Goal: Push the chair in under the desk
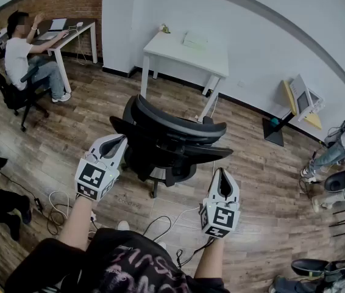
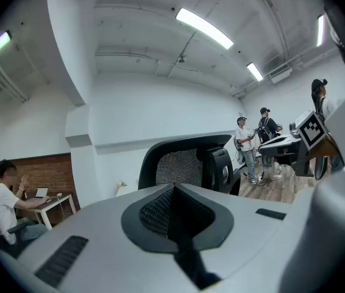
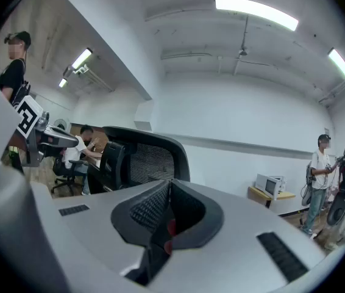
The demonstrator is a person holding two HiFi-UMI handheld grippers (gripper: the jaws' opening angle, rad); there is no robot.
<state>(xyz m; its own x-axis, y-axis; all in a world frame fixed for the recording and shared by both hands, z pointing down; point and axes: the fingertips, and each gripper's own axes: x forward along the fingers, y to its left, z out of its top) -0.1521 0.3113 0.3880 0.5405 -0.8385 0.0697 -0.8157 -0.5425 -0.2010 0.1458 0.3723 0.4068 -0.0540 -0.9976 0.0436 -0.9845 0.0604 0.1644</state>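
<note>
A black mesh-backed office chair stands on the wood floor with its back toward me, a short way out from the white desk at the wall. My left gripper is raised just behind the chair's left side, jaws shut and empty. My right gripper is lower, behind the chair's right side, also shut and empty. In the left gripper view the chair back rises just beyond the shut left gripper. The right gripper view shows the chair back ahead and left of the right gripper. Whether either gripper touches the chair is unclear.
A person sits on a chair at a second desk at the back left. Cables lie on the floor near my feet. A stand with a small monitor is at the right, with people and more chairs beyond it.
</note>
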